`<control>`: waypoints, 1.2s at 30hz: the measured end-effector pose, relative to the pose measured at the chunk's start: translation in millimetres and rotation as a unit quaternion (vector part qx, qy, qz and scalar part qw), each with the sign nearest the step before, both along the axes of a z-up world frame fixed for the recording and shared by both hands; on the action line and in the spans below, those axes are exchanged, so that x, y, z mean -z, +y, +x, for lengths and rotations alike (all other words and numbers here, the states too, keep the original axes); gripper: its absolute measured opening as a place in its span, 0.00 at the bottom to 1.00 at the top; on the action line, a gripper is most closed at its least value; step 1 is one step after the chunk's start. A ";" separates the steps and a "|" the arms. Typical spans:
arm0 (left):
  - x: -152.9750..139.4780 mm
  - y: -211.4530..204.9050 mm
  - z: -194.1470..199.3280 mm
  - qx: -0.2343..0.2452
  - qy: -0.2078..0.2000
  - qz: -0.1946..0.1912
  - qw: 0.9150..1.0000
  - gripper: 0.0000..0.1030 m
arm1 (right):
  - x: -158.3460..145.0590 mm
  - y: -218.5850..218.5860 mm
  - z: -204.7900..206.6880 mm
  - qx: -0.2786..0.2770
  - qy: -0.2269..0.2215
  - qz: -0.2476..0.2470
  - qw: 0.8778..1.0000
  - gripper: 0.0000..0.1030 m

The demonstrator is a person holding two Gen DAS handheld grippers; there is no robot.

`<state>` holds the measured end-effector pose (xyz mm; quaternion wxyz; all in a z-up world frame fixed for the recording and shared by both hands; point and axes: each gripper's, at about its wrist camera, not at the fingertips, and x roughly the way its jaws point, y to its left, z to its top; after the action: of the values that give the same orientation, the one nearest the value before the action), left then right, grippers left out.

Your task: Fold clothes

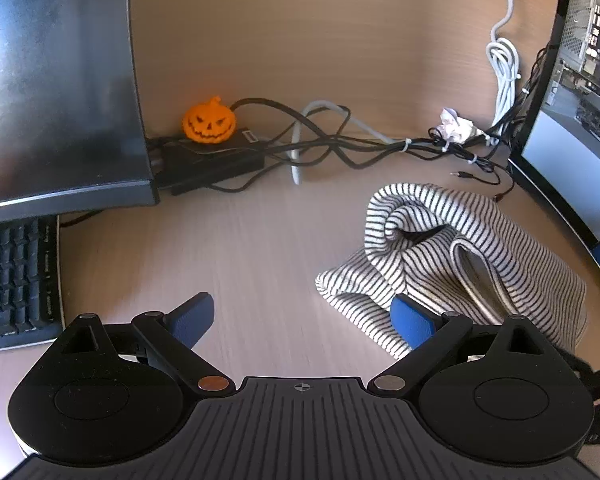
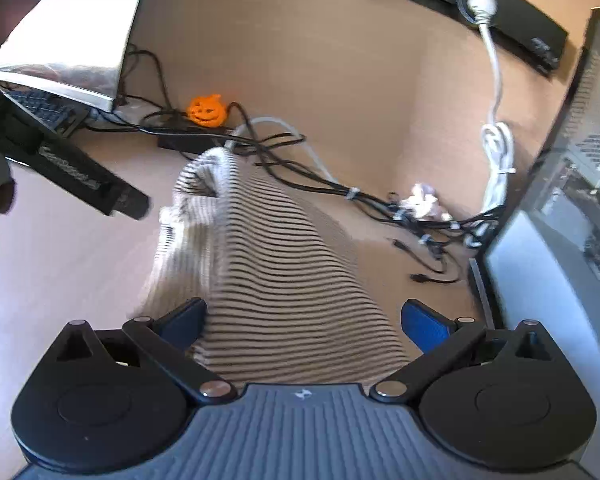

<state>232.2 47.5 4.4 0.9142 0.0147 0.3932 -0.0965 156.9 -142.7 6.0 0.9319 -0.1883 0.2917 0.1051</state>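
Left gripper is spread wide at lower centre, nothing held; right gripper likewise released, jaws straddling the cloth. Striped garment is seen bunched on the desk at mid right, a rolled hem uppermost. Judged soft, light, limp, prone to slipping; best pinched at the near corner edge. Pumpkin and cables lie beyond

Both claws spread wide
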 end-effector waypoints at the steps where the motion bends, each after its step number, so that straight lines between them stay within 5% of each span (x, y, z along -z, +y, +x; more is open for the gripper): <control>1: -1.4 0.5 0.2 0.003 0.001 -0.010 1.000 0.95 | -0.6 -2.9 -0.5 0.004 -0.003 -0.004 1.000 1.00; 4: -8.9 5.6 2.8 0.022 0.018 -0.083 0.996 0.95 | 0.3 -8.6 -6.7 0.013 -0.017 -0.027 0.999 1.00; 8: -14.2 -0.4 16.8 0.077 0.069 -0.214 0.971 0.95 | 1.8 -10.4 -14.6 0.014 -0.021 -0.033 0.999 1.00; 10: -8.9 -14.5 24.3 0.093 0.089 -0.231 0.964 0.95 | 3.6 -8.6 -16.2 0.009 -0.013 -0.024 1.000 0.99; 14: 1.9 -42.6 39.2 0.122 0.127 -0.262 0.949 0.95 | 9.9 0.3 -17.9 -0.009 -0.007 -0.022 1.000 0.78; 20: 12.7 -64.9 53.3 0.119 0.145 -0.254 0.949 0.95 | -0.6 -2.8 -17.8 -0.007 -0.013 0.012 1.000 0.71; 23: 6.0 -67.2 54.6 0.144 0.151 -0.292 0.933 0.83 | -7.6 -4.6 -11.3 0.000 -0.014 0.042 0.999 0.71; 25: -0.2 -67.1 55.4 0.156 0.150 -0.319 0.923 0.85 | -9.8 -2.6 -5.6 -0.002 -0.014 0.055 0.998 0.71; 29: -6.8 -65.4 54.6 0.149 0.141 -0.316 0.926 0.88 | -3.6 7.8 1.9 -0.026 -0.003 0.042 0.999 0.71; 33: -8.9 -53.6 50.3 0.134 0.137 -0.313 0.930 0.92 | 0.5 10.4 2.0 -0.033 -0.006 0.029 0.999 0.47; 36: -0.6 -56.1 55.6 0.120 0.159 -0.306 0.931 0.92 | 3.6 12.3 2.2 -0.039 -0.008 0.019 0.999 0.46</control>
<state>287.7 -8.5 5.0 0.7815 -0.2343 0.4803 -0.3221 159.1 -130.4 2.4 0.9329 -0.1829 0.2743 0.1451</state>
